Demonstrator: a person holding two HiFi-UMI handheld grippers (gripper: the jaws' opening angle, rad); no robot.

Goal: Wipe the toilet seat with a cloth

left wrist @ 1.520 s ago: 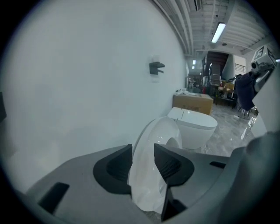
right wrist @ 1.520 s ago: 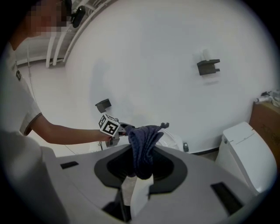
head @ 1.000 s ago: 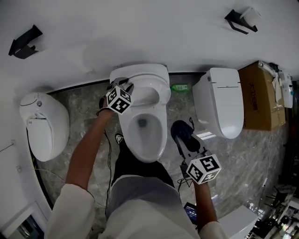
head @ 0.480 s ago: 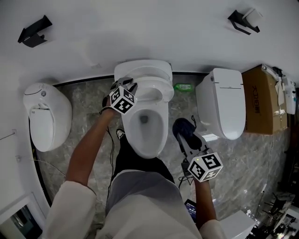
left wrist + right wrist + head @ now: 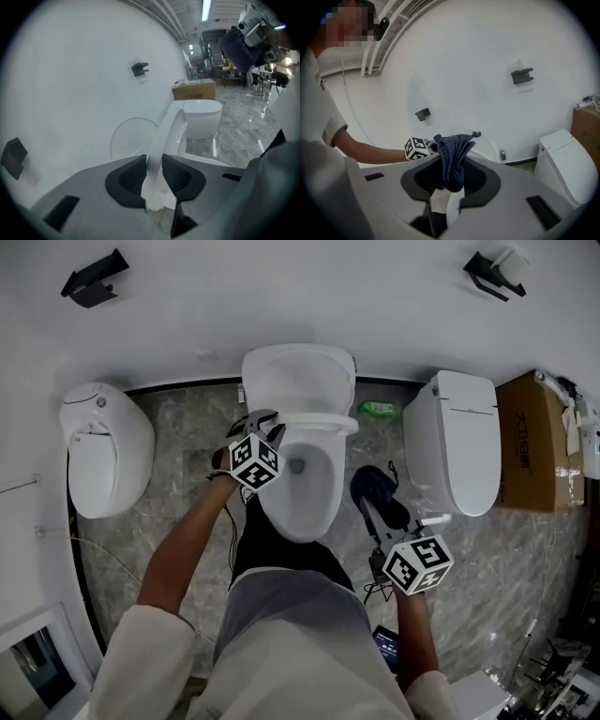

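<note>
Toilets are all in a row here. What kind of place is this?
Probably a showroom or test hall, not a home bathroom: three toilets stand side by side along one wall, with a cardboard box beside them.

I see even, bright light off the white wall point(image 5: 281, 296), ceiling strips point(image 5: 205, 9) glaring on the floor point(image 5: 239, 138), and dark fisheye corners.
</note>
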